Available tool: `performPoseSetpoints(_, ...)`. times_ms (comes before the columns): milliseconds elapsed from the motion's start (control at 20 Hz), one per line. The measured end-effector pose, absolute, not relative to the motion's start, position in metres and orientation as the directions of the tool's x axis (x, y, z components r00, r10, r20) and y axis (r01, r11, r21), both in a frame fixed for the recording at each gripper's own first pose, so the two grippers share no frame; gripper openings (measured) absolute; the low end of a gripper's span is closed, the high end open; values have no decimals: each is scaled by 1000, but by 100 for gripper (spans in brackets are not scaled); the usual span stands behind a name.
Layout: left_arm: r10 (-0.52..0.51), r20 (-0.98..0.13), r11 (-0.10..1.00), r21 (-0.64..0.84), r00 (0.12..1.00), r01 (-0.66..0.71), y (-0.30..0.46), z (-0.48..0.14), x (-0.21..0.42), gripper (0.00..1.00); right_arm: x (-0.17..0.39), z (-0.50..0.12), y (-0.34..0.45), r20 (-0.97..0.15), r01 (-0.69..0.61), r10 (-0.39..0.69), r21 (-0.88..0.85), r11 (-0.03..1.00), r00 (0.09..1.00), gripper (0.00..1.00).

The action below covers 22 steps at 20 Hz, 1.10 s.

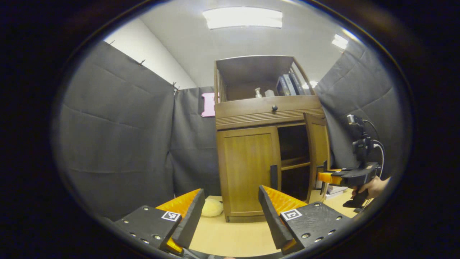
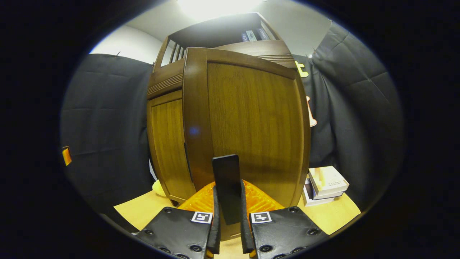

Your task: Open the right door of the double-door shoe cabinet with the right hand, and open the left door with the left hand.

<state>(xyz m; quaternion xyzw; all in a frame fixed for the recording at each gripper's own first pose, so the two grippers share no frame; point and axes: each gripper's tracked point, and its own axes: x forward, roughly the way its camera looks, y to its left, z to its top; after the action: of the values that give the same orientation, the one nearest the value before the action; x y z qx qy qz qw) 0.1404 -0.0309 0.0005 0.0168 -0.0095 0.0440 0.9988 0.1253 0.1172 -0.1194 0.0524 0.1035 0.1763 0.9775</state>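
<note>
Left gripper view showed shoe cabinet [image 1: 266, 158] on tabletop: right door [image 1: 318, 154] swung out, left door [image 1: 248, 169] flat shut. Step in hand judged: right door opening, nearly done. Right gripper [image 2: 228, 212] clamped narrow on right door's black handle [image 2: 226, 187]. Left gripper [image 1: 230, 212] spread wide, empty, well apart from left door handle [image 1: 274, 177]; next move calls for reaching it. Open compartment: bare shelf, rest dark. Top shelf: books [image 1: 289, 84], pump bottle [image 1: 258, 92].

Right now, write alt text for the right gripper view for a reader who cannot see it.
The right gripper is shut on the black handle of the cabinet's right door, which is swung partly open toward the camera. Behind it the left door is closed, and books are stacked on the floor at right.
</note>
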Motion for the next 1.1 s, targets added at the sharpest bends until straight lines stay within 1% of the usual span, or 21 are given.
performPoseSetpoints(100, 63, 21, 997, 32, 998, -64, -36, 3, 142, 87, 118, -118, 106, -185, -331, 351, 134, 934, 918, 25)
performPoseSetpoints(150, 51, 22, 998, 31, 998, -52, -42, 5, 144, 87, 114, -117, 100, -187, -329, 349, 133, 935, 918, 28)
performPoseSetpoints(250, 31, 22, 999, 27, 999, -32, -54, 4, 149, 87, 106, -117, 90, -189, -320, 341, 134, 938, 921, 28)
performPoseSetpoints(300, 21, 23, 999, 25, 1000, -22, -59, 6, 153, 87, 103, -116, 85, -190, -314, 336, 135, 940, 923, 25)
performPoseSetpoints(550, -20, 24, 1000, 19, 1000, 20, -74, 2, 165, 87, 93, -114, 56, -193, -285, 307, 132, 949, 932, 25)
performPoseSetpoints(600, -27, 23, 1000, 17, 999, 26, -77, 0, 168, 87, 91, -114, 50, -193, -277, 298, 128, 952, 935, 28)
performPoseSetpoints(850, -59, 26, 998, 18, 998, 58, -94, -3, 182, 87, 88, -114, 18, -199, -234, 260, 141, 962, 945, 27)
performPoseSetpoints(900, -64, 29, 998, 22, 998, 63, -96, -3, 184, 86, 88, -113, 12, -197, -227, 251, 139, 964, 948, 24)
performPoseSetpoints(1000, -76, 32, 997, 28, 997, 75, -104, 0, 190, 86, 89, -109, 0, -189, -209, 232, 135, 968, 954, 24)
performPoseSetpoints(1050, -81, 32, 996, 30, 996, 80, -112, 3, 193, 87, 90, -108, -6, -187, -202, 224, 133, 970, 956, 23)
performPoseSetpoints(1100, -87, 33, 996, 31, 996, 86, -117, 5, 195, 87, 91, -107, -12, -184, -193, 216, 133, 972, 959, 19)
